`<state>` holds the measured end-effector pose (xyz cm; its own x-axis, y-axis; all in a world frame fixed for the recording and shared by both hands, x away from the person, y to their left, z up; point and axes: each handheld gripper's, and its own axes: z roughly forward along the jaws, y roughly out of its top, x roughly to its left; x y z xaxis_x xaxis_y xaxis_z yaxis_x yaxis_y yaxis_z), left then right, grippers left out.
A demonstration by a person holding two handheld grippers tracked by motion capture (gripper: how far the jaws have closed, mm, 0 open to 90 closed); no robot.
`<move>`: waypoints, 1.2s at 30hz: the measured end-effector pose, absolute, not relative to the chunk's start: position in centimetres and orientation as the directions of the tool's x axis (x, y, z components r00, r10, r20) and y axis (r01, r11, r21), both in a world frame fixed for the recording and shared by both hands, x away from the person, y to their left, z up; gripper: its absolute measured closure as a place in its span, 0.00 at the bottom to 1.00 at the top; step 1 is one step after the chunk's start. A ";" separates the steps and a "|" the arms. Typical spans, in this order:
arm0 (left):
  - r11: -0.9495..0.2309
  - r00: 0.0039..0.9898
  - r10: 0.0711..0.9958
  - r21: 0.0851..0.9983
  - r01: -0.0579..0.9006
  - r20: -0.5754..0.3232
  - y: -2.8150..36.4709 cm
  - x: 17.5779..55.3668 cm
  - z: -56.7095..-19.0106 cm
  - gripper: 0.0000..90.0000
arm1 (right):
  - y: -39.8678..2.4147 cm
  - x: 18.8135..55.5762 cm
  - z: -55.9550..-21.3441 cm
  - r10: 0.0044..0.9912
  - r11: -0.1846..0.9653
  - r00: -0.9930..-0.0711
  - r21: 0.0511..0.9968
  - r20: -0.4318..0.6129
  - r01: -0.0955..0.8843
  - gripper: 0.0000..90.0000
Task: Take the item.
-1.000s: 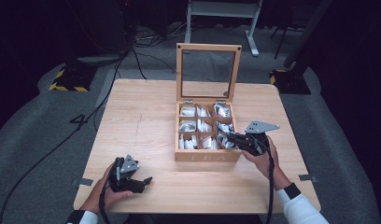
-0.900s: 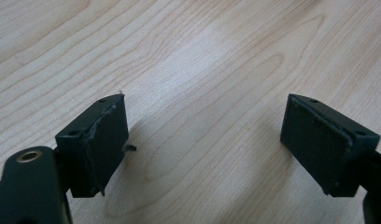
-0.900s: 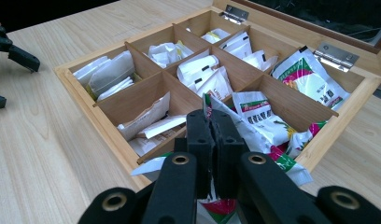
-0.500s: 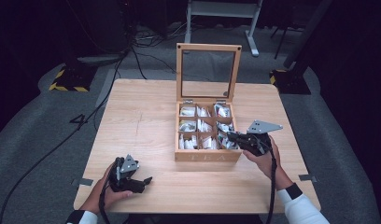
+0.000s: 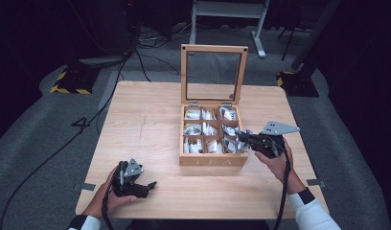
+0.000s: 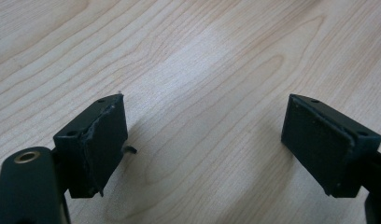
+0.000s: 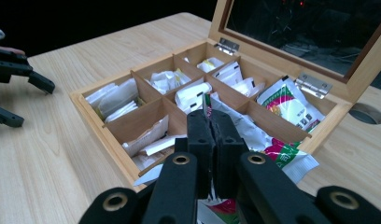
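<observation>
Dark room, grey carpet, cables on the floor; light wooden table [image 5: 150, 115] is the work surface. Landmark: the open wooden tea box [image 5: 212, 160], glass lid upright at its far edge.

Nearest the person, well left of the box: left gripper [image 5: 146, 187] rests near the table's front edge, jaws spread, bare wood between them in the left gripper view [image 6: 205, 140]. Same spot as a second ago, so idle.

At the box's front right corner: right gripper [image 5: 241, 139], jaws pressed together, pinching a tea sachet [image 7: 254, 128] by its edge. White wrapper with red-green print; it lies over the near right compartment, partly over the box rim. Against the frame a second ago, the gripper tip sits slightly further in over the box; grip unchanged, fully clamped.

Read: the pinch looks settled and the sachet is about to be lifted out, or is just being tucked in. Can't tell which.

Beyond that, remaining compartments hold more sachets [image 7: 193, 95], mostly white, undisturbed. Behind the box, metal frame legs [image 5: 227, 9].
</observation>
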<state>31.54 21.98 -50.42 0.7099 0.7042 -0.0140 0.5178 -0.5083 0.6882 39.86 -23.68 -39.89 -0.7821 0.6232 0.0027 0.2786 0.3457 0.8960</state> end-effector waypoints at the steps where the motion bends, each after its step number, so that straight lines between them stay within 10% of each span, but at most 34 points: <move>1: -0.508 0.710 0.705 0.688 0.519 -0.014 22.0 31.5 -50.4 0.16 | -23.8 39.8 -39.7 0.622 0.342 -0.783 0.899 0.002 0.274 0.98; 36: -0.506 0.708 0.707 0.689 0.519 -0.015 22.0 31.5 -50.4 0.16 | -22.9 34.3 -36.9 0.491 0.348 -0.870 0.926 -0.044 0.149 0.98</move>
<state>31.50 21.95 -50.43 0.7076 0.7065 -0.0147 0.5193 -0.5058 0.6889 34.33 -22.91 -36.88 -0.8698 0.4913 -0.0444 0.1491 0.3476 0.9257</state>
